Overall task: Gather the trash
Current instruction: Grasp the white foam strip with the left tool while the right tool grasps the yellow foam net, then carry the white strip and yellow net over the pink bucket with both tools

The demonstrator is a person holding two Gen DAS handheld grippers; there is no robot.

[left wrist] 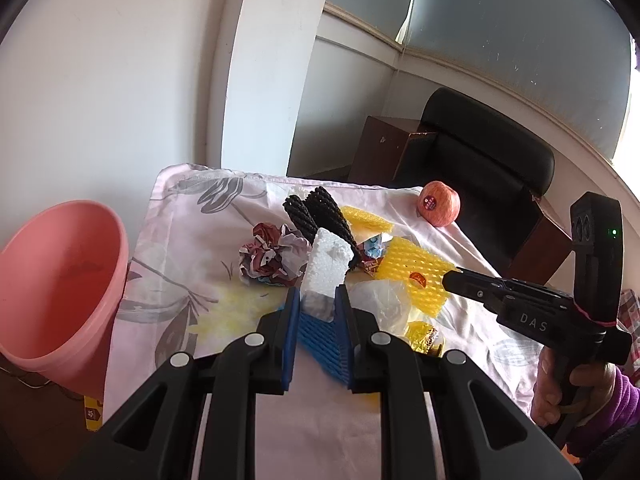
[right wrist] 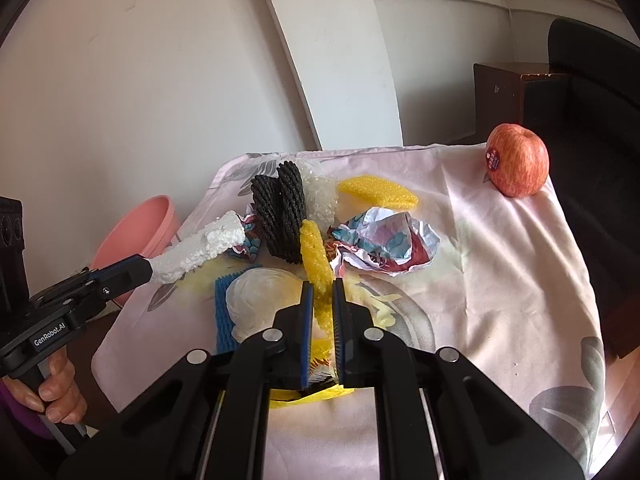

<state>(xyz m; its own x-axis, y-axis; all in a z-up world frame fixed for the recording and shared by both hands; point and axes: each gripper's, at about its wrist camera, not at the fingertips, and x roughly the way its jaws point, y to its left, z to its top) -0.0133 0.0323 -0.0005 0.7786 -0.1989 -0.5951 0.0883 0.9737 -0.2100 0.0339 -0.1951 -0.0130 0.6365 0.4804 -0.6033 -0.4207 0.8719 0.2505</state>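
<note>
My left gripper (left wrist: pixel 318 300) is shut on a white foam chunk (left wrist: pixel 328 264) and holds it above the cloth; in the right wrist view that foam chunk (right wrist: pixel 200 250) sticks out from the left gripper (right wrist: pixel 136 270). My right gripper (right wrist: pixel 320 294) is shut on a yellow foam net (right wrist: pixel 314 256), its pads pressing the net's lower end. Still lying on the flowered cloth (right wrist: pixel 500 260) are black foam nets (right wrist: pixel 280 208), crumpled wrappers (right wrist: pixel 384 244), a blue net (right wrist: pixel 224 304), a clear plastic bag (right wrist: pixel 260 296) and another yellow net (right wrist: pixel 376 192).
A pink bin (left wrist: pixel 60 280) stands off the table's left edge, open towards me. A red apple (right wrist: pixel 517 160) sits at the far right corner of the cloth. Behind the table are a black chair (left wrist: pixel 480 152) and a brown cabinet (left wrist: pixel 380 148).
</note>
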